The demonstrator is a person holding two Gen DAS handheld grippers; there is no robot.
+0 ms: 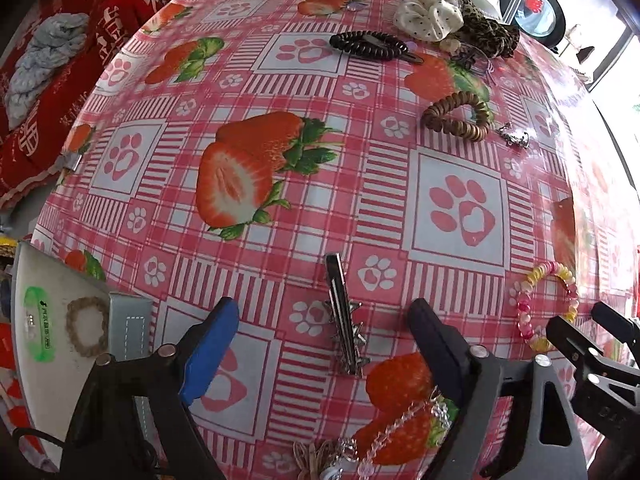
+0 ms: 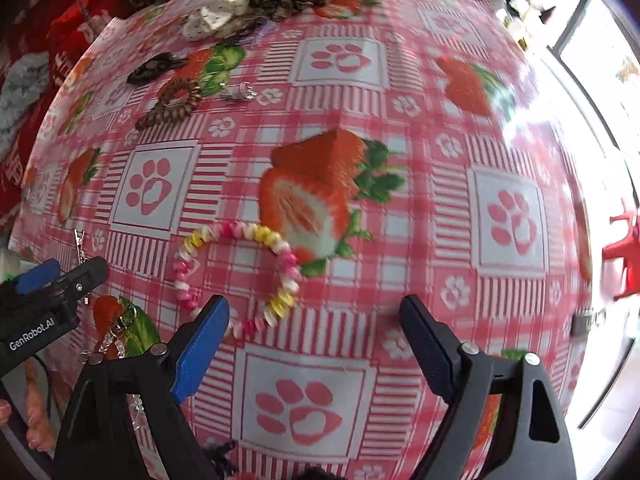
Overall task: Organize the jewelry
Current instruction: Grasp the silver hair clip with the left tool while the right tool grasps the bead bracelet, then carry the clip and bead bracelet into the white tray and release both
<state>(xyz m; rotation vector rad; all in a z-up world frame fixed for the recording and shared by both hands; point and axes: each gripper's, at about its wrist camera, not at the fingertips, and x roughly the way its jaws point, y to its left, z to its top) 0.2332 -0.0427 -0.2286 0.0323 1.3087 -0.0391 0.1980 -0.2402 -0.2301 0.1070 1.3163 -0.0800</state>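
A silver hair clip [image 1: 345, 320] with spiky teeth lies on the strawberry tablecloth between the wide-apart fingers of my left gripper [image 1: 324, 316]. The gripper is open and neither pad touches the clip. A pink and yellow spiral hair tie [image 2: 240, 231] lies just ahead of my right gripper [image 2: 314, 312], which is open and points down at the cloth. Its blue left pad [image 2: 200, 344] sits at the tie's near edge. The same hair tie [image 1: 548, 272] shows at the right of the left wrist view, beside the right gripper [image 1: 592, 332].
A grey case [image 1: 52, 276] at the near left holds a green bracelet [image 1: 38, 320] and a beige ring [image 1: 86, 332]. A clear bead bracelet [image 1: 396, 428] lies near. Farther off lie a brown spiral tie [image 1: 460, 116], a black spiral tie [image 1: 368, 44] and scrunchies [image 1: 428, 12].
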